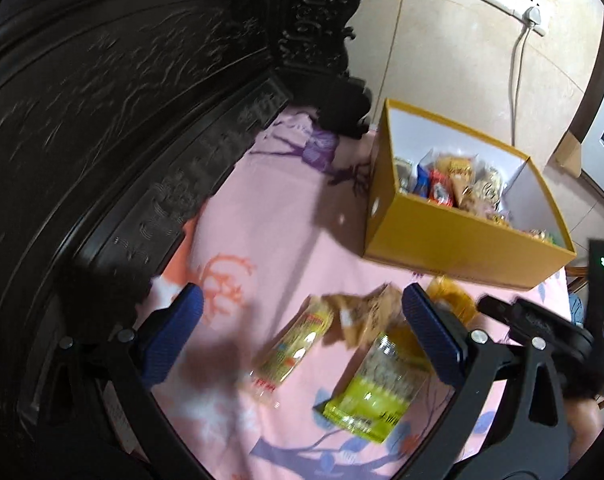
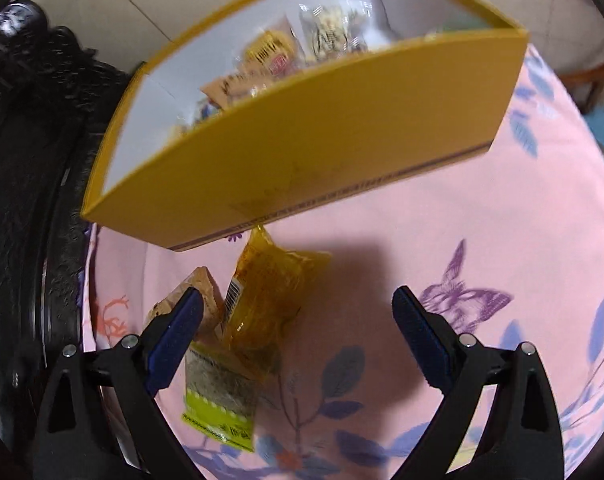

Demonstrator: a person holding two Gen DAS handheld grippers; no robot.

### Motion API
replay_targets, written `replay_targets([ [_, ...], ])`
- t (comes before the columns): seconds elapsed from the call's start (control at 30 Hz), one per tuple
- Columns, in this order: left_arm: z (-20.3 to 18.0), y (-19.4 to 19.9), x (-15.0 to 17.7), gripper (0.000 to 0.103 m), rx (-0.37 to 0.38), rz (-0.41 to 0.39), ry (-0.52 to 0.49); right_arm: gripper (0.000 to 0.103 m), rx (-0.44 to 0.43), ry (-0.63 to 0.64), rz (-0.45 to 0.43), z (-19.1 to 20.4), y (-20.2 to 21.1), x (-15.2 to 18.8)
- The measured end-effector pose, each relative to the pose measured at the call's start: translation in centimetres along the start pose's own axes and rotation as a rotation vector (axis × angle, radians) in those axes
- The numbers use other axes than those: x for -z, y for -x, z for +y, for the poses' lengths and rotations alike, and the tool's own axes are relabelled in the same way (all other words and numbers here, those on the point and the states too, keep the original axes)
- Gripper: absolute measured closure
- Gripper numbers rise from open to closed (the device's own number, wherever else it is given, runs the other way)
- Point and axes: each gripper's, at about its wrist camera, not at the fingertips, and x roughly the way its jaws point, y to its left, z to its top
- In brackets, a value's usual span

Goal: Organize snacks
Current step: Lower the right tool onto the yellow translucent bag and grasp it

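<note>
A yellow cardboard box [image 1: 461,240] with several snack packets inside stands on the pink floral cloth; it also shows in the right wrist view [image 2: 341,140]. Loose packets lie in front of it: a clear yellow-red packet [image 1: 290,352], a brown packet [image 1: 365,312], a lime-green packet [image 1: 377,392] and an amber packet [image 2: 266,300]. The green packet also shows in the right wrist view [image 2: 222,396]. My left gripper [image 1: 302,312] is open and empty above the loose packets. My right gripper [image 2: 298,316] is open and empty over the amber packet. The right gripper's body [image 1: 541,328] shows at the right of the left wrist view.
A dark carved wooden headboard [image 1: 102,120] runs along the left side. A tiled wall with a socket and white cable [image 1: 513,60] stands behind the box. The pink cloth [image 2: 501,240] stretches to the right of the packets.
</note>
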Motion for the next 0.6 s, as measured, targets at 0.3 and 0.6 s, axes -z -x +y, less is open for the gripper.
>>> replay_targets([
  [0.3, 2.7, 0.5, 2.1, 0.002, -0.053, 0.038, 0.033, 0.029, 0.128, -0.062, 0.067, 2.8, -5.4, -0.2],
  [0.6, 4.2, -0.5, 3.6, 0.002, -0.093, 0.084, 0.048, 0.052, 0.142, 0.056, 0.016, 3.1, -5.0, 0.7],
])
